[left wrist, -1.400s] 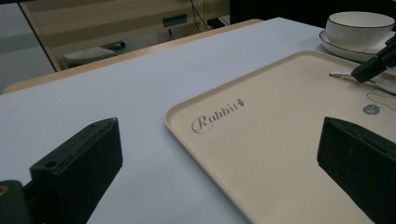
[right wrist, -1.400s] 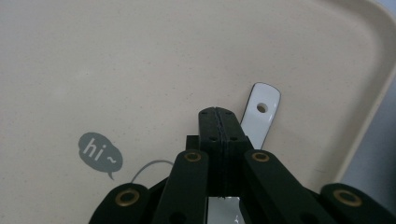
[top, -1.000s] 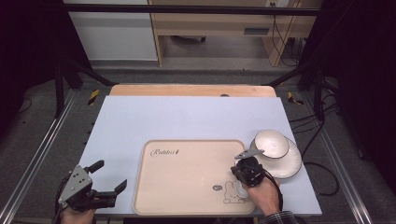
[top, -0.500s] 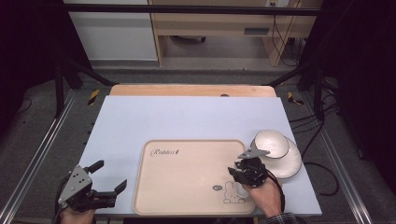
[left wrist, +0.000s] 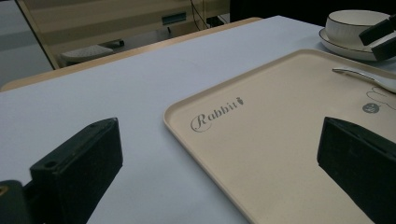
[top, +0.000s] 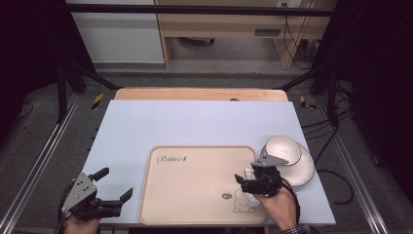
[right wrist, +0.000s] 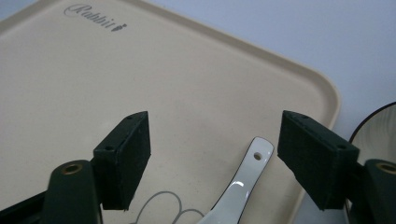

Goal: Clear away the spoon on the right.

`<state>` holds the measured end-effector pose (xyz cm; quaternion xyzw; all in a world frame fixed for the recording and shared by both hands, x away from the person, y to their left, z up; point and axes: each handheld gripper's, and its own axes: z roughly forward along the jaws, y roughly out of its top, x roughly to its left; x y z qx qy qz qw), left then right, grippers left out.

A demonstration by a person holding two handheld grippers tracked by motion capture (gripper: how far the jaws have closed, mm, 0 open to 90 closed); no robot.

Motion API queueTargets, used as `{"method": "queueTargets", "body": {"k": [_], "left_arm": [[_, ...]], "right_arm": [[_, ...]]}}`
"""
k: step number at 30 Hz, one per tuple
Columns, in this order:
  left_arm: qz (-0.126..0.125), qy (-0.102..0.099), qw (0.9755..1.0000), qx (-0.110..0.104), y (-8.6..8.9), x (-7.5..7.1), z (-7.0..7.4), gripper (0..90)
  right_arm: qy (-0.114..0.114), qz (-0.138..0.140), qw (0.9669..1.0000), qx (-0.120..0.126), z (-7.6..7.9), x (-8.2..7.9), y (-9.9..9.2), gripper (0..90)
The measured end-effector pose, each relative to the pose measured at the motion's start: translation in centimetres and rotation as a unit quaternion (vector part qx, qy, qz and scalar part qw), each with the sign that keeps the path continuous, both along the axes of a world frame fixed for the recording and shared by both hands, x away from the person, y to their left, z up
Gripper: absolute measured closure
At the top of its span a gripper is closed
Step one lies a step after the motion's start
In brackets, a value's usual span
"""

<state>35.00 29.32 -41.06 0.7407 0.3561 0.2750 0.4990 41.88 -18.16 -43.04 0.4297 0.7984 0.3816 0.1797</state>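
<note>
right gripper [right wrist: 212,163] jaws standing wide, they have just been opening; white ceramic spoon [right wrist: 240,186] lies between them, no pad touching it, handle end with the small hole pointing away from the gripper. spoon rests on the beige tray [right wrist: 116,84], right below and just ahead of the jaws, near the tray's corner on the gripper's right. rabbit line drawing on the tray just at the jaw on its left, under the spoon bowl. further out past the jaws the "rabbit" lettering at the tray's far edge. plate rim [right wrist: 373,126] just beyond the jaw on its right, off the tray. in the high view the right gripper [top: 246,179] sits over the tray's near right part, with the white bowl [top: 282,148] on the plate [top: 304,170] just beyond it on its right. left gripper [top: 113,187] jaws wide, nothing between them, hovering at the table's [top: 195,122] near left corner, tray just to its right, well apart from the spoon [left wrist: 369,77].
</note>
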Motion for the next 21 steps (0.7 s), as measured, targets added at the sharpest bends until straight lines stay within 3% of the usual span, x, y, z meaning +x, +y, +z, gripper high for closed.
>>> {"method": "queueTargets", "body": {"k": [2, 11, 21], "left_arm": [[0.000, 0.000, 1.0000, 0.000, 0.0, 0.0, 0.0, 0.0], [-0.001, -0.001, 1.0000, 0.000, 0.0, 0.0, 0.0, 0.0], [-0.001, -0.002, 1.0000, -0.003, 0.0, -0.1, 0.1, 0.0]], "right_arm": [[-0.008, 0.000, 0.9999, 0.008, 0.2, -0.2, -0.2, 21.1], [-0.024, 0.004, 0.9997, -0.003, 0.8, -0.9, -0.6, 7.9], [-0.041, -0.004, 0.9991, 0.003, 1.6, -2.1, -1.6, 6.5]]}}
